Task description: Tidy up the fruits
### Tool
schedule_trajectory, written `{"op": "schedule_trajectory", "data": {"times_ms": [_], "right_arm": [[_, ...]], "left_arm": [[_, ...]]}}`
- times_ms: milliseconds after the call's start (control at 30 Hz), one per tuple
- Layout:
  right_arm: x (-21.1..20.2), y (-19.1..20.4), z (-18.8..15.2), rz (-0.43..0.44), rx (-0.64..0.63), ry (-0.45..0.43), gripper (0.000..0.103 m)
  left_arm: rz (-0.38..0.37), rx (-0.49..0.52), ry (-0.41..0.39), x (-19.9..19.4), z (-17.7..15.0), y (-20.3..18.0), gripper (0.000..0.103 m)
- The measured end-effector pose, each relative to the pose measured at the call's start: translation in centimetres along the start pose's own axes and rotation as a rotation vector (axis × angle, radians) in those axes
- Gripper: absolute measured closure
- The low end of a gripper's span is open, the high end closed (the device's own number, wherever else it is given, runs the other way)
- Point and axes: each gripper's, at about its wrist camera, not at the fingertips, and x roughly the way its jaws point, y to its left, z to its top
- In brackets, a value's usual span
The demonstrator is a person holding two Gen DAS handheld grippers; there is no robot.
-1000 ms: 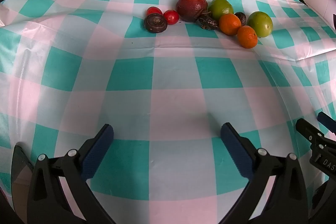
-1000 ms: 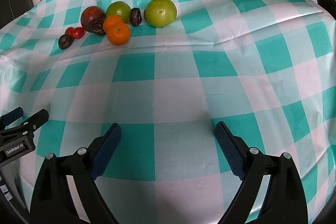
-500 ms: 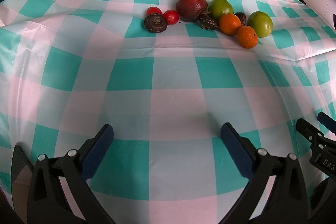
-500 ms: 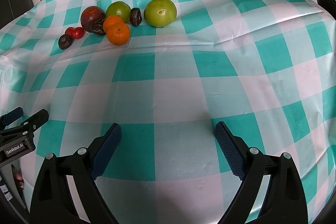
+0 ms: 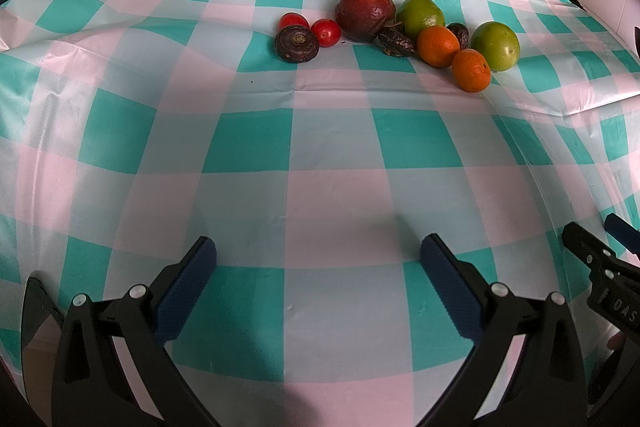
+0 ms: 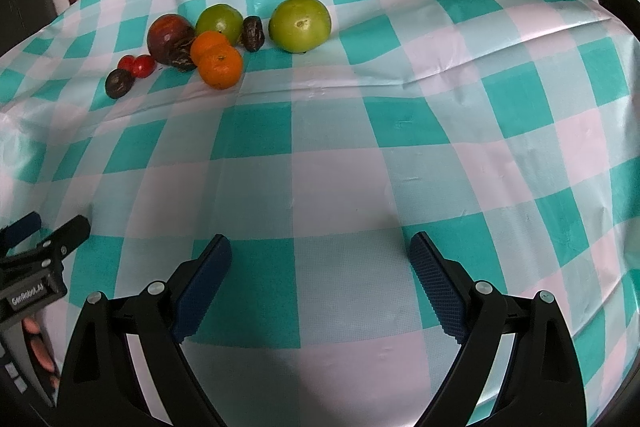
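Both sets of jaws stand spread wide and hold nothing: the left gripper [image 5: 318, 255] and the right gripper [image 6: 320, 251] hover low over bare checked cloth on the bench [image 5: 320, 195], side by side. No sorting looks begun; this reads as the start, before any fruit is picked. The fruits lie in one loose cluster well ahead of both, toward the far side of the bench: two cherry tomatoes [image 5: 326, 32] beside a dark round fruit [image 5: 297, 44], a large dark-red fruit [image 5: 365, 12], two green fruits [image 6: 300, 24], two oranges [image 6: 221, 66] touching each other, and some wrinkled dark pieces between them. For the right gripper the cluster sits ahead and to its left; for the left gripper, ahead and slightly right. Next likely comes a forward reach, choosing an outer fruit such as the nearer orange so neighbours are not nudged.
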Motion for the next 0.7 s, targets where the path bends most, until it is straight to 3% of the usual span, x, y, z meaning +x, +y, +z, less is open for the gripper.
{"op": "schedule_trajectory", "data": {"times_ms": [233,500,700], "right_arm": [[1.0,1.2,1.6,0.016,-0.024,0.019,0.015],[4.9,5.2,7.0,0.089,-0.099,0.025,0.016],[6.8,7.2,10.5,0.126,-0.156,-0.011,0.017]], "left_arm": [[-0.002,0.001,0.0,0.0,0.0,0.0,0.001],[-0.017,0.028,0.01,-0.1,0.2,0.1,0.001],[-0.08,0.111,0.037,0.6,1.1,1.0,0.001]]}}
